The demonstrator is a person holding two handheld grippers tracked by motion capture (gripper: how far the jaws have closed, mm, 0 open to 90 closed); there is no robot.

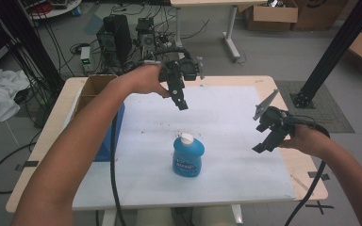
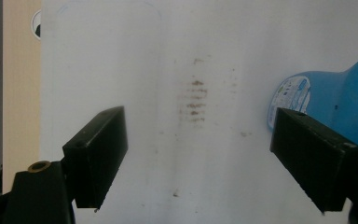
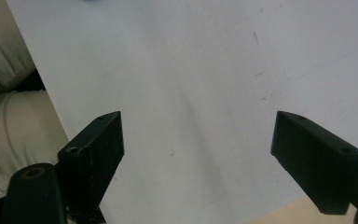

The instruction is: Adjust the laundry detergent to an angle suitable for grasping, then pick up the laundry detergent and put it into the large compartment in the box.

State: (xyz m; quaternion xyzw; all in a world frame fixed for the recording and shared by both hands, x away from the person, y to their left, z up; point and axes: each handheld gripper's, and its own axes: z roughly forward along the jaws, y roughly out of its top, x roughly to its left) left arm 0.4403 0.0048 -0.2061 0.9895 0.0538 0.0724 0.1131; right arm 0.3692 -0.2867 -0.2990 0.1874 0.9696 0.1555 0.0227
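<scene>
The left tool [image 1: 181, 101] hangs above the far middle of the surface [image 1: 245, 179], jaws spread wide with nothing between them. In its own view [image 2: 198, 140] the blue bottle [image 2: 340, 107] sits just beyond the right-hand jaw. The right tool [image 1: 265, 143] is held over the right side, jaws likewise spread and empty (its own view [image 3: 196, 149] looks down on bare white sheet). The bottle [image 1: 188, 155] stands upright near the front middle, white cap on top, apart from both tools.
</scene>
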